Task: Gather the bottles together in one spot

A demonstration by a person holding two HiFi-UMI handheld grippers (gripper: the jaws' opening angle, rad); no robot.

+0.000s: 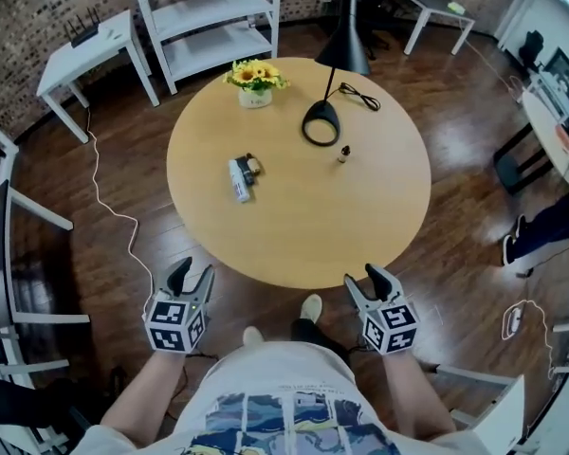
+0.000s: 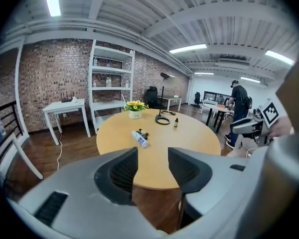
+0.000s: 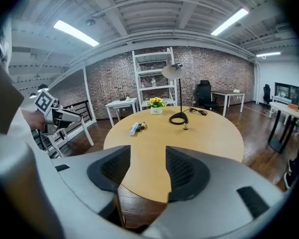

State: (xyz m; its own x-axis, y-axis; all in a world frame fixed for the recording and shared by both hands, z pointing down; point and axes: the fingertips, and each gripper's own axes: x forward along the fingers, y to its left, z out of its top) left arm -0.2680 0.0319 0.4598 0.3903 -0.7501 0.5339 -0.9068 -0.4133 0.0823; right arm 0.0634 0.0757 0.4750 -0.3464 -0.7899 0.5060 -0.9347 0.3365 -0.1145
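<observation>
Ok, both tools are up front, short of the tabletop's (image 1: 303, 235) near edge and over the floor, touching nothing. L tool (image 1: 192, 273): jaws apart, nothing btwn them. R tool (image 1: 364, 279): same, jaws apart, empty. Nothing's gathered yet by the look of it.

Bottles: white one (image 1: 239, 180) lies on its side left of the middle. Dark little one (image 1: 253, 165) is right up against its far end; can't tell if they touch. Third, a dropper bottle (image 1: 343, 154), stands upright, well apart from those two, right of the middle and just beside the lamp base (image 1: 321, 123). Flowers (image 1: 255, 81) sit at the far edge, out of the way.

Handling, my guess: white one's prob. light plastic, round and smooth, so it'll roll if nudged. Pinch across the body mid-length, jaws square to it. The dark one is tiny and easy to knock, so come down over it. The dropper looks like glass w/ a narrow base: tippy, fragile. Take it low on the body, under the cap, w/ gentle squeeze. Watch the lamp base on approach.
</observation>
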